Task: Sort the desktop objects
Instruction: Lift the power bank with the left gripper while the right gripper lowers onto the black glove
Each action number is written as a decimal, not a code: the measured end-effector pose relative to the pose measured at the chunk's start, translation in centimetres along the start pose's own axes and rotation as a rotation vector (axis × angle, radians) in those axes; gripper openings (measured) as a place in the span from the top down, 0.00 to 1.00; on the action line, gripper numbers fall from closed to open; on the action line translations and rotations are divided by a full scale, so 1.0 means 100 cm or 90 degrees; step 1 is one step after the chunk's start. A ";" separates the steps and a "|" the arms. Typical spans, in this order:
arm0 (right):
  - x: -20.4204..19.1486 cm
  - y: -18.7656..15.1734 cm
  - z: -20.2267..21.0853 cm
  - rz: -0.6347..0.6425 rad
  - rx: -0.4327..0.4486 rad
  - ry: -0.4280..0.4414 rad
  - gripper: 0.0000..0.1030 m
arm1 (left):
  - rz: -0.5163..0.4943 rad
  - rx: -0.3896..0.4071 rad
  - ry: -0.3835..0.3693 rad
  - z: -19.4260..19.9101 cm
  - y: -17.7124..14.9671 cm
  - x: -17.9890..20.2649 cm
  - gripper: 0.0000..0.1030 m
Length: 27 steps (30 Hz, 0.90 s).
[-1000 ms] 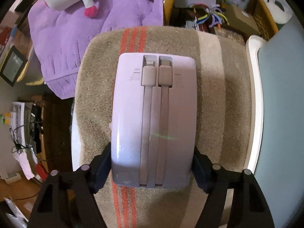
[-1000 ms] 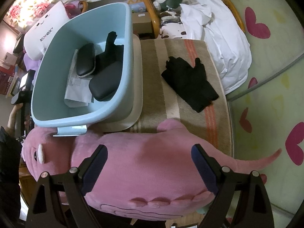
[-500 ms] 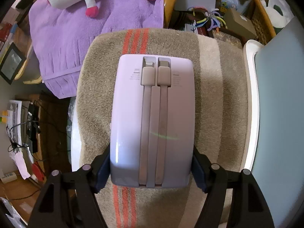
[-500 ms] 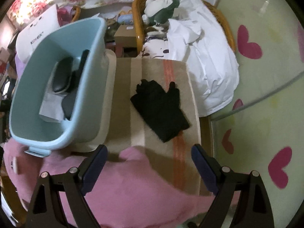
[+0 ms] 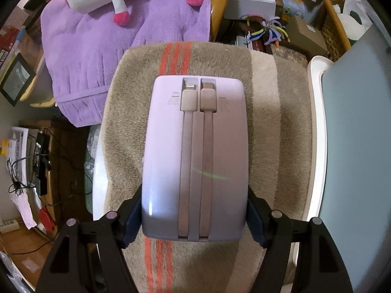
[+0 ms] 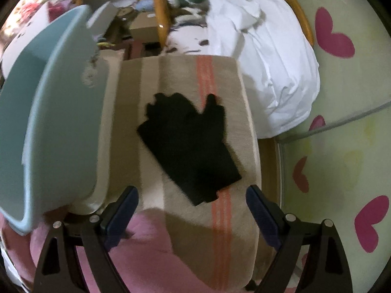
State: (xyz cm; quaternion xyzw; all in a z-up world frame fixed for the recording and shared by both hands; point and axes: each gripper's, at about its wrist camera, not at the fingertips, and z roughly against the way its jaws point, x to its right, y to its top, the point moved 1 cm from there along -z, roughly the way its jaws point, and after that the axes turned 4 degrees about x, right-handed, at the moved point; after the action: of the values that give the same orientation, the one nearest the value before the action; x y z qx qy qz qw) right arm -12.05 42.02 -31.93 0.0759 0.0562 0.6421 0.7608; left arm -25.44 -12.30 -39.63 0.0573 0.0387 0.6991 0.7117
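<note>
the left gripper point(image 5: 194, 216) clamps the near end of a pale power bank point(image 5: 195, 151) by its long sides, likely so its weight sits close to the pads, above the striped towel point(image 5: 127, 127) on the tabletop; whether it rests or hangs i cannot tell. the right gripper point(image 6: 191, 208) is wide and empty, aimed at the black glove point(image 6: 190, 144) lying flat on the towel beside the blue bin point(image 6: 61, 131). the bin's inside is hidden, the right view blurred, a pink plush point(image 6: 146, 256) cut off below

Pale green floor mat point(image 6: 354, 92) with pink hearts; rattan chair point(image 6: 162, 7); purple blanket point(image 5: 97, 48).
</note>
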 end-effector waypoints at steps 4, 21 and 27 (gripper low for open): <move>0.012 0.004 -0.022 -0.011 -0.021 0.013 0.10 | -0.002 0.010 -0.005 0.008 -0.002 0.003 0.27; 0.030 0.010 -0.086 0.004 -0.064 0.059 0.27 | -0.009 0.050 -0.030 0.057 -0.022 0.014 0.28; 0.033 0.014 -0.095 0.005 -0.056 0.068 0.26 | 0.000 0.087 -0.030 0.083 -0.031 0.011 0.28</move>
State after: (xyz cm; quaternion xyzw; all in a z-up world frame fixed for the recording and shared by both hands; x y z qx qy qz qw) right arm -14.57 45.89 -40.92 0.0082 0.0677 0.6501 0.7568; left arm -21.26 -11.49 -31.78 0.1223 0.0694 0.6932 0.7069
